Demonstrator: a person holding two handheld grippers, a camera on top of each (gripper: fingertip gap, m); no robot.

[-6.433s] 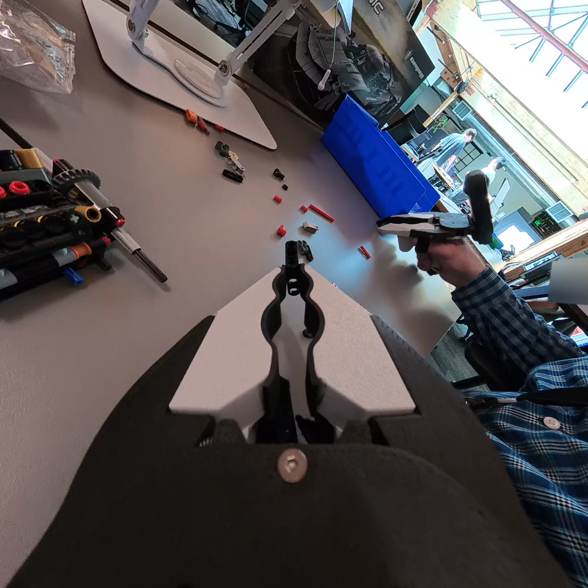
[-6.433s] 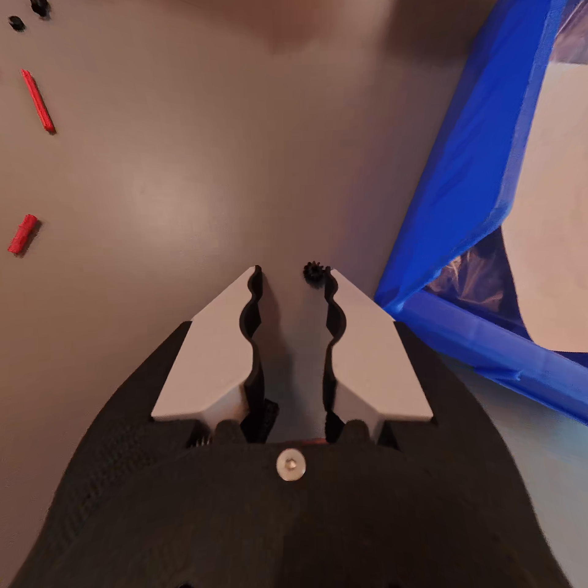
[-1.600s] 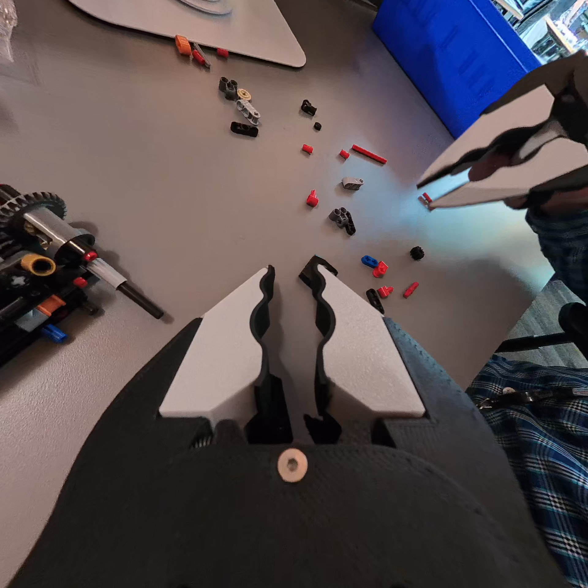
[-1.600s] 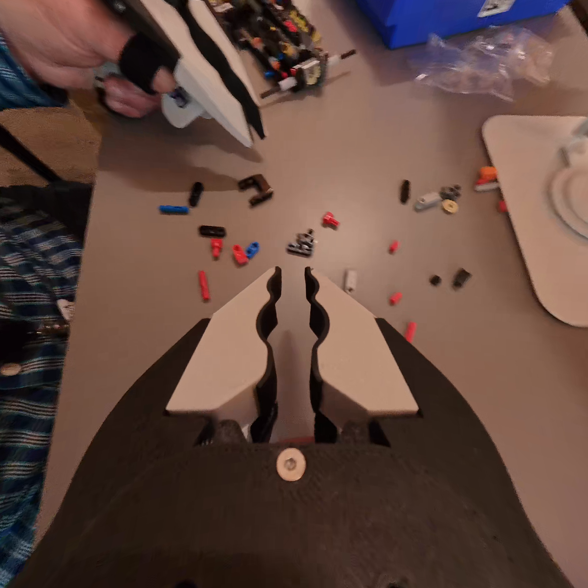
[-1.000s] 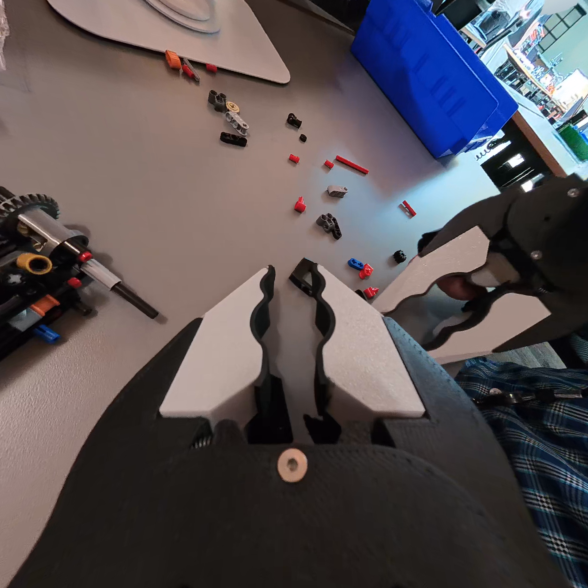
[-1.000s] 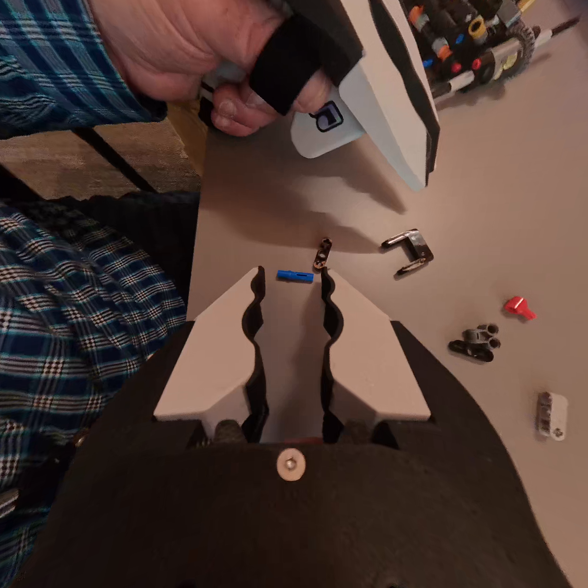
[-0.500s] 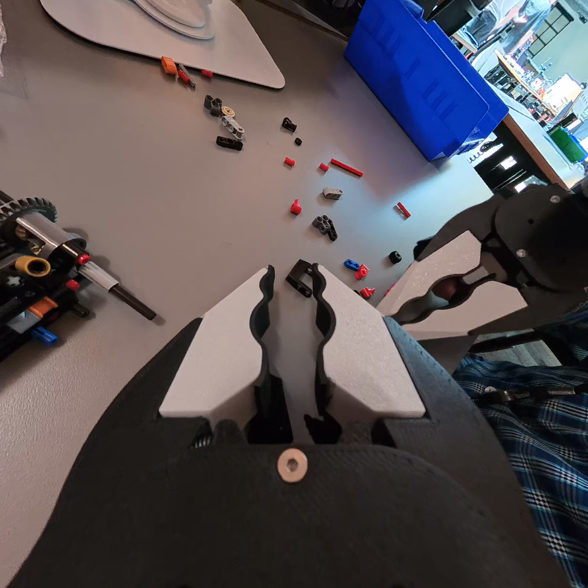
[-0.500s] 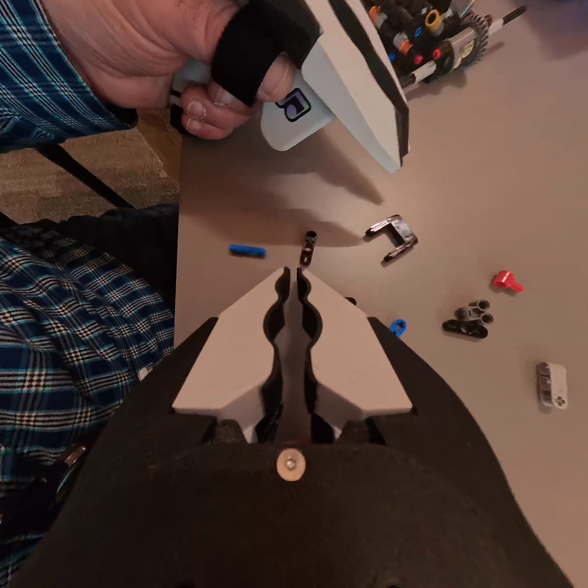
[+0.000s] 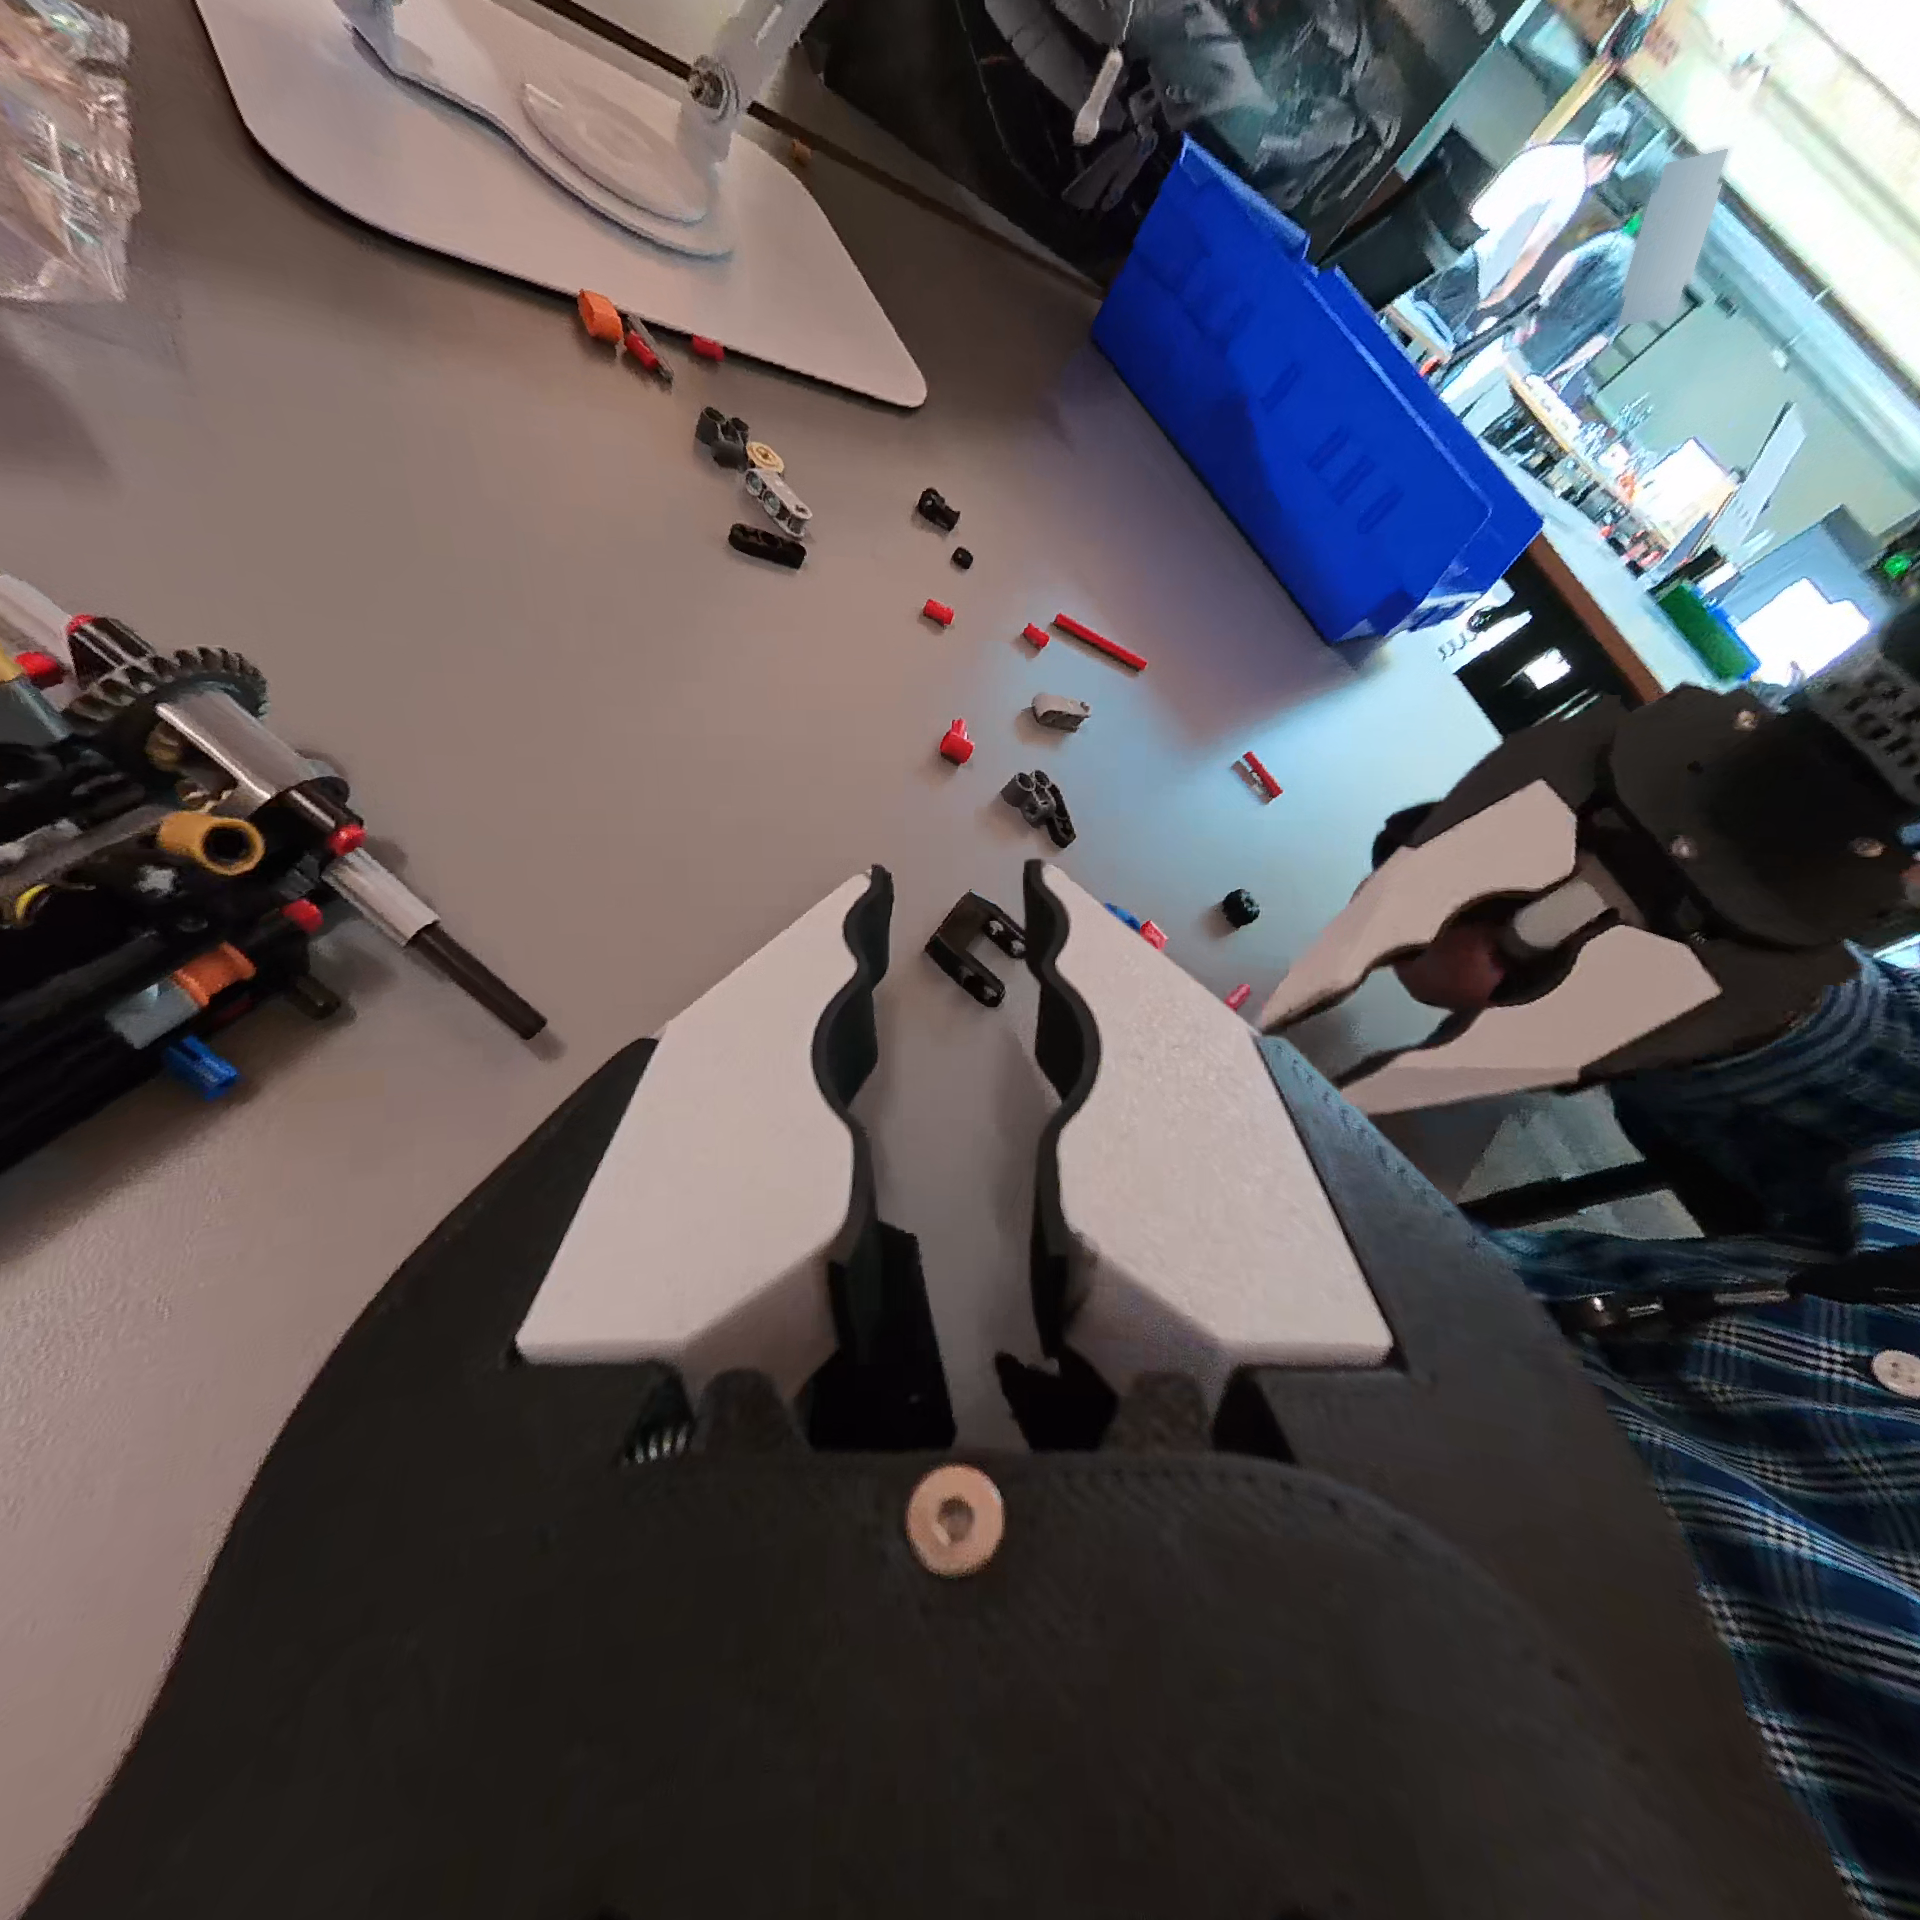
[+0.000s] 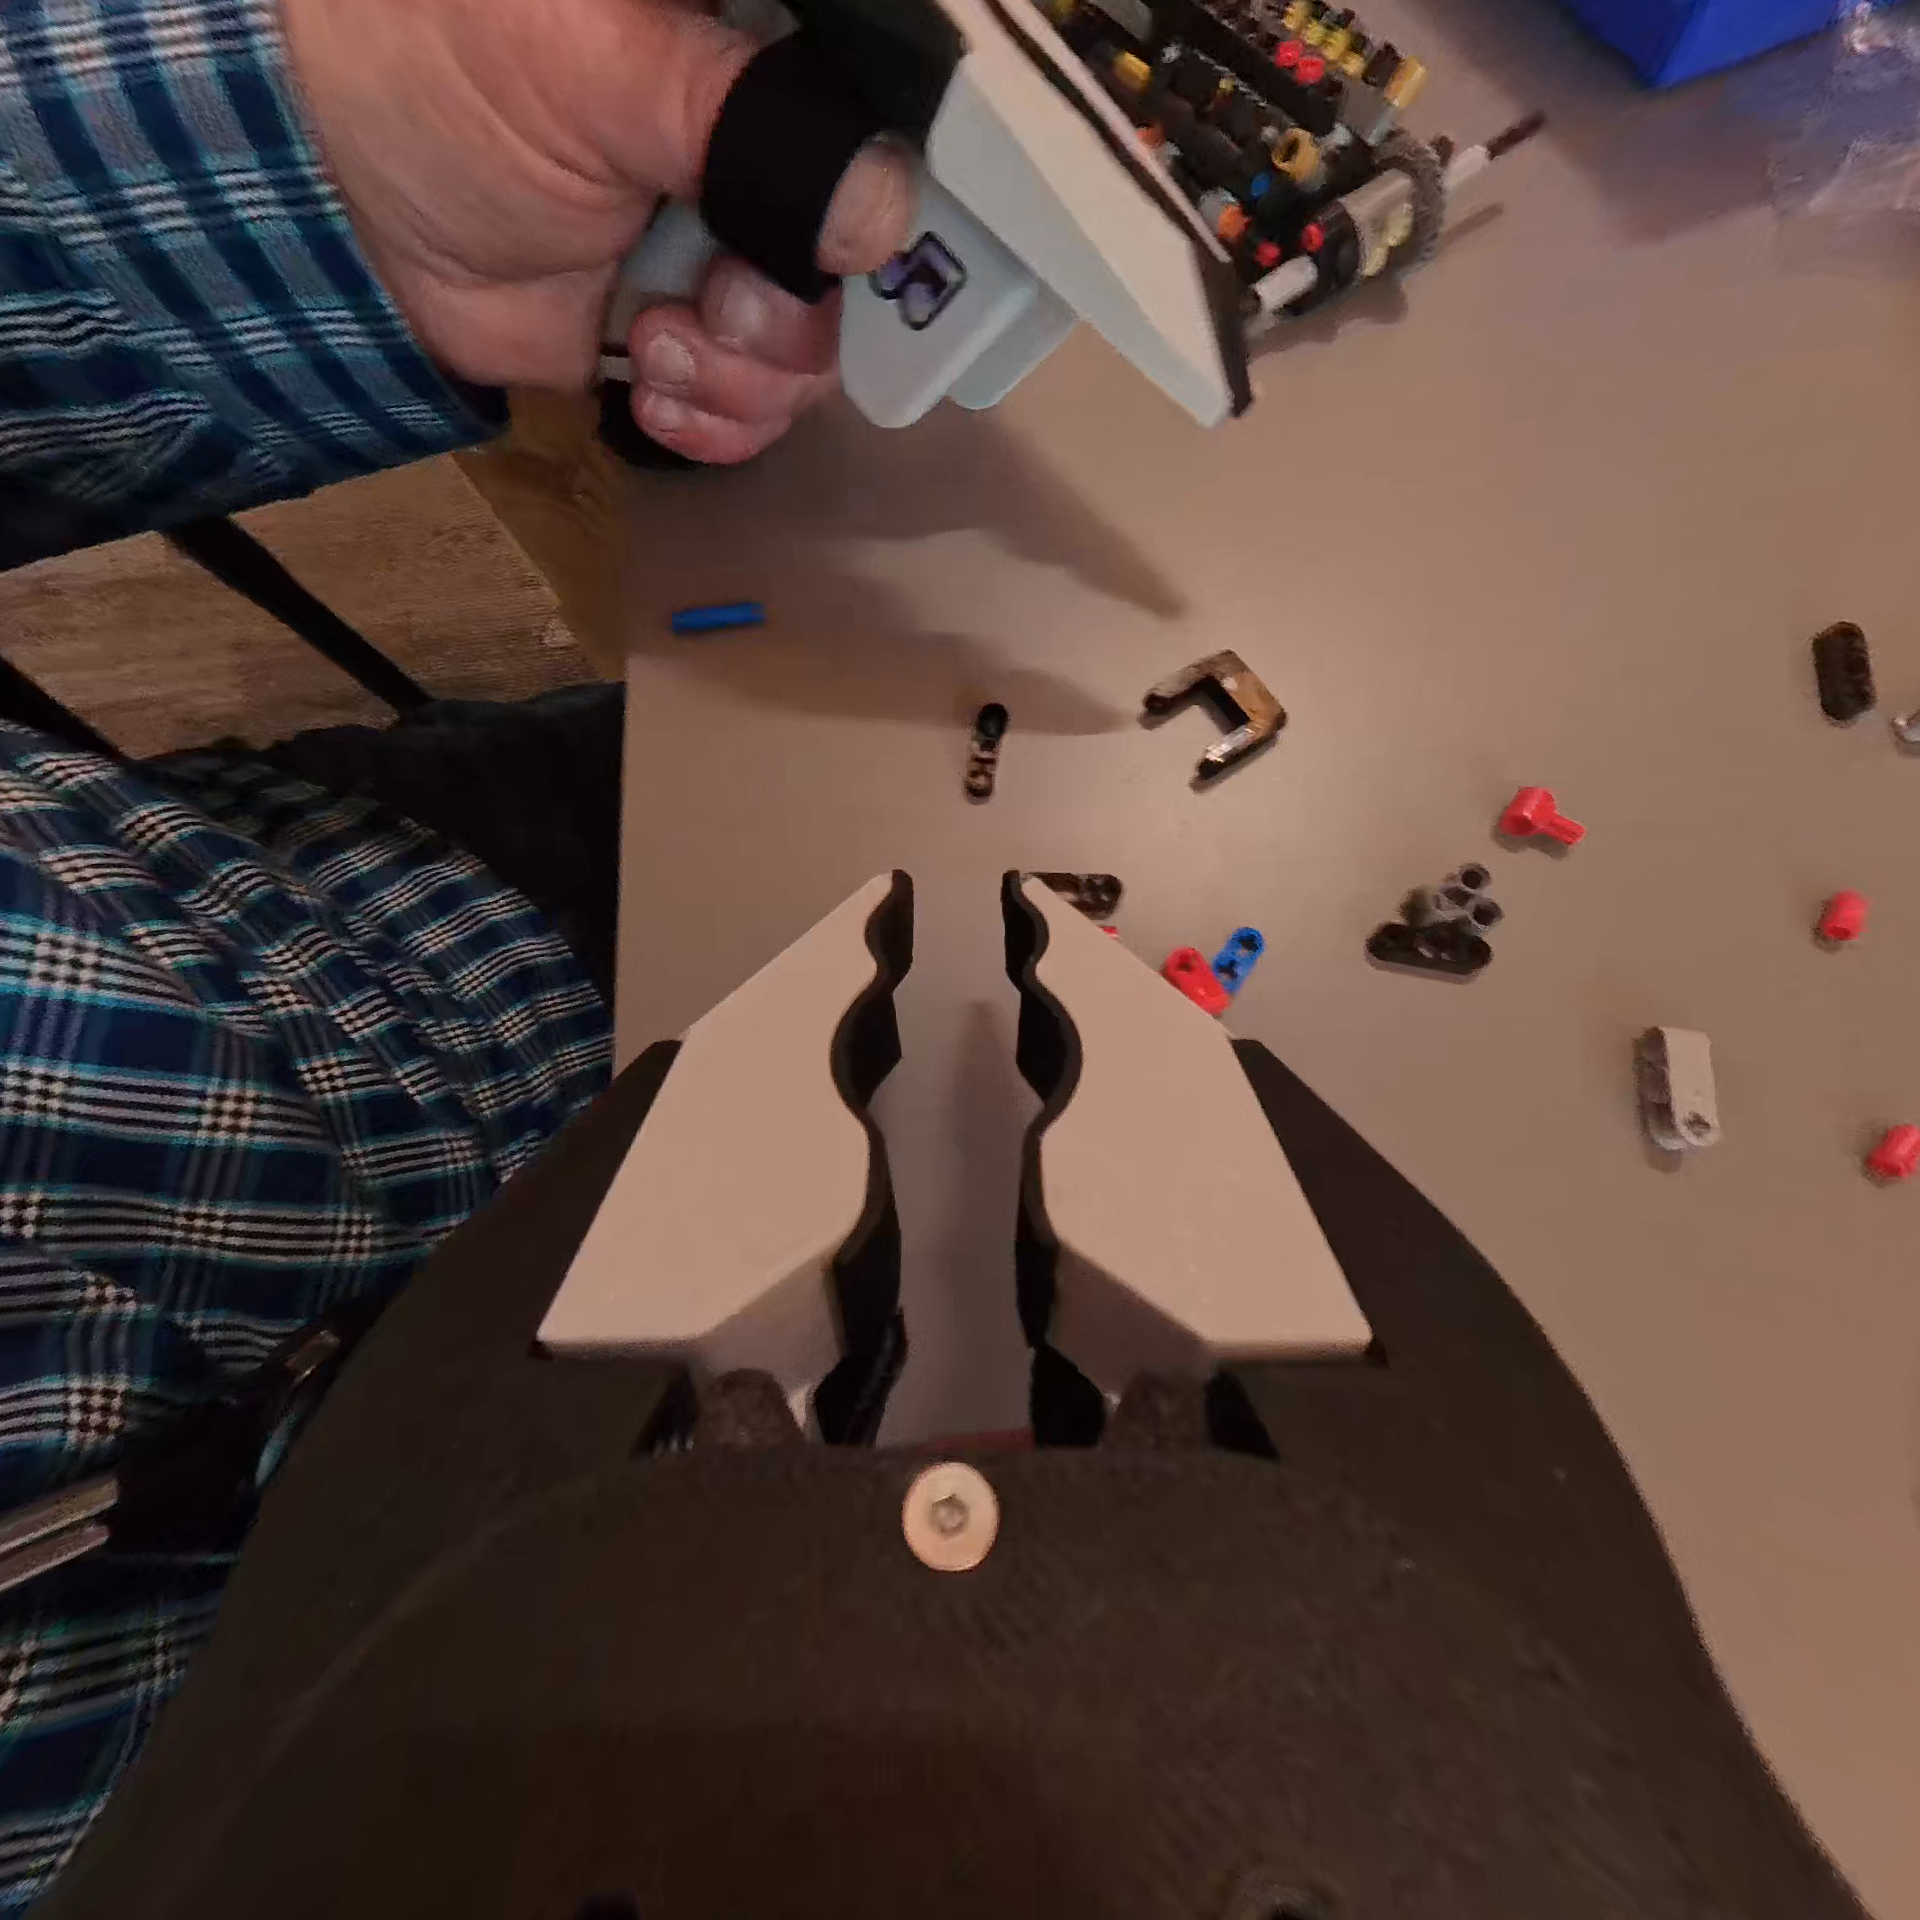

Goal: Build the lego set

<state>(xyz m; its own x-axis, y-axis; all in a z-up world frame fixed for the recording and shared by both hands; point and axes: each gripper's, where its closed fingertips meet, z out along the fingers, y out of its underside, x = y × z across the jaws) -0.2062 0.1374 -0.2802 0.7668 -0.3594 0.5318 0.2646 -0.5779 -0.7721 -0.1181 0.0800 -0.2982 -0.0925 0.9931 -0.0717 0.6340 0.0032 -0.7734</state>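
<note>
Hovering with fingers apart, the left gripper [image 9: 956,914] frames a small black U-shaped plastic bracket [image 9: 975,948] on the grey surface [image 9: 540,644], light, rigid, probably best pinched across its arms.

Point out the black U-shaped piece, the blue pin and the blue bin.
black U-shaped piece [image 10: 1226,707]: right wrist view, on its cross-bar.
blue pin [image 10: 717,618]: right wrist view, mid-shaft, near the table edge.
blue bin [image 9: 1288,416]: left wrist view, on its side wall.
</note>
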